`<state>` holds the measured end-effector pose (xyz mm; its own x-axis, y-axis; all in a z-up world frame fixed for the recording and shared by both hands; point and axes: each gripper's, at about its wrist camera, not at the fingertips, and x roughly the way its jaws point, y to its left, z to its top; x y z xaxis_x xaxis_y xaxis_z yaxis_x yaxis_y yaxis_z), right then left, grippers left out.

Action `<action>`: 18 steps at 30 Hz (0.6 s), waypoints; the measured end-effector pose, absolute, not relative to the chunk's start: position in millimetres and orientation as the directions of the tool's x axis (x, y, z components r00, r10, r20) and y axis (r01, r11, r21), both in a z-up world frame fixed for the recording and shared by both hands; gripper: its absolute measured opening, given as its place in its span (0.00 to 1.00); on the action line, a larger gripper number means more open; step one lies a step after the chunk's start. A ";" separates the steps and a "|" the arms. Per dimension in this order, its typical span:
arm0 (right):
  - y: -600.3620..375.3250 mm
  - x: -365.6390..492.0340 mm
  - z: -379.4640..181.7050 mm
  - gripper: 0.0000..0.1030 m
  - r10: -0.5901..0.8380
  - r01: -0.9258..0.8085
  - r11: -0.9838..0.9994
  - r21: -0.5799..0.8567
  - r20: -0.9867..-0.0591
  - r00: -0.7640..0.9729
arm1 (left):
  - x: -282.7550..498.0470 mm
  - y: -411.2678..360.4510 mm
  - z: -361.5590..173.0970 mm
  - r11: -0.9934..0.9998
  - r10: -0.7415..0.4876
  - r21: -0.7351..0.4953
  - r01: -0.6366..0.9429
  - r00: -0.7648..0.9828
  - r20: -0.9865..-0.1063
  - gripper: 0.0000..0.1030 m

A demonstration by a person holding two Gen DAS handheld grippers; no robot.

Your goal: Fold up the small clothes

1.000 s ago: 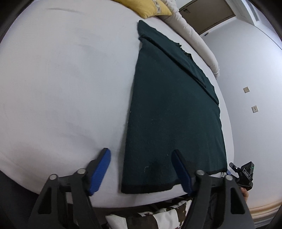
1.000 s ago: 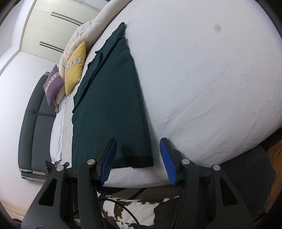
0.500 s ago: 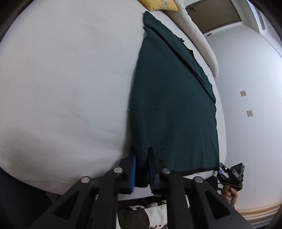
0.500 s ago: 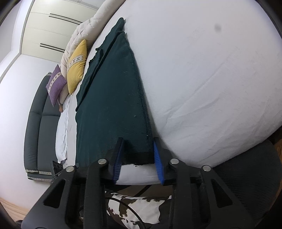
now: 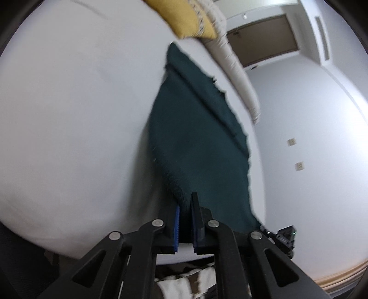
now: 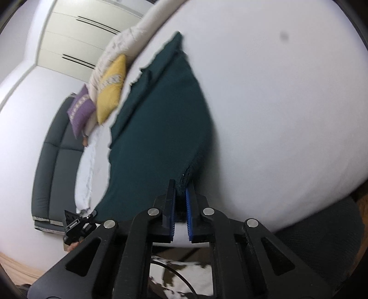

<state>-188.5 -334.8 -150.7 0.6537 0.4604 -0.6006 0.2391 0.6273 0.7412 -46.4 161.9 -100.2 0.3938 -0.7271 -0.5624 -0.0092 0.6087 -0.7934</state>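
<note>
White bed (image 5: 69,115), dark green garment (image 5: 195,149), yellow cushion (image 5: 184,18), cream duvet (image 5: 234,69)

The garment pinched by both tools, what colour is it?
Dark green garment, clearest in the right wrist view.

A dark green garment (image 5: 195,147) lies on a white bed (image 5: 69,126), beside yellow (image 6: 110,92) and purple (image 6: 80,112) patterned cushions.

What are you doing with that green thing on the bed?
A person is folding a dark green garment spread out on a white bed. The left gripper is shut on one near corner of it, and the right gripper is shut on the other near corner. Both corners are pinched up off the sheet, while the far end lies flat near a yellow pillow. The fold itself is not made yet.
</note>
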 end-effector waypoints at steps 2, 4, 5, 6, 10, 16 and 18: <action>-335.1 -178.7 -135.8 0.06 0.461 0.214 0.628 0.748 -0.580 0.672 | -37.4 165.9 -91.7 0.566 -0.746 -0.824 -0.012 0.418 -0.519 0.08; -336.7 -165.0 -119.7 0.06 0.458 0.192 0.625 0.757 -0.555 0.695 | -25.6 167.4 -82.8 0.540 -0.752 -0.842 -0.011 0.443 -0.488 0.08; -338.2 -154.9 -110.2 0.06 0.458 0.180 0.616 0.767 -0.534 0.710 | -20.0 168.1 -79.0 0.527 -0.755 -0.850 -0.010 0.455 -0.473 0.08; -339.5 -147.7 -104.4 0.06 0.457 0.174 0.611 0.772 -0.524 0.719 | -13.6 169.0 -75.0 0.510 -0.759 -0.860 -0.011 0.466 -0.456 0.08; -345.3 -105.3 -76.7 0.06 0.440 0.155 0.592 0.791 -0.479 0.760 | 15.1 169.6 -58.8 0.475 -0.761 -0.880 -0.003 0.500 -0.412 0.08; -360.0 -32.5 -52.6 0.06 0.403 0.164 0.570 0.805 -0.448 0.799 | 67.0 166.6 -48.3 0.451 -0.753 -0.892 -0.004 0.534 -0.383 0.08; -366.4 -4.7 -47.8 0.06 0.386 0.173 0.559 0.811 -0.439 0.812 | 85.4 164.8 -47.2 0.445 -0.748 -0.896 -0.008 0.547 -0.376 0.08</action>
<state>-4.7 -366.4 -47.8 0.8117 0.3857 -0.4387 0.1727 0.5590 0.8110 85.4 164.8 -47.2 0.5466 -0.7480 -0.3763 -0.0083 0.4445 -0.8957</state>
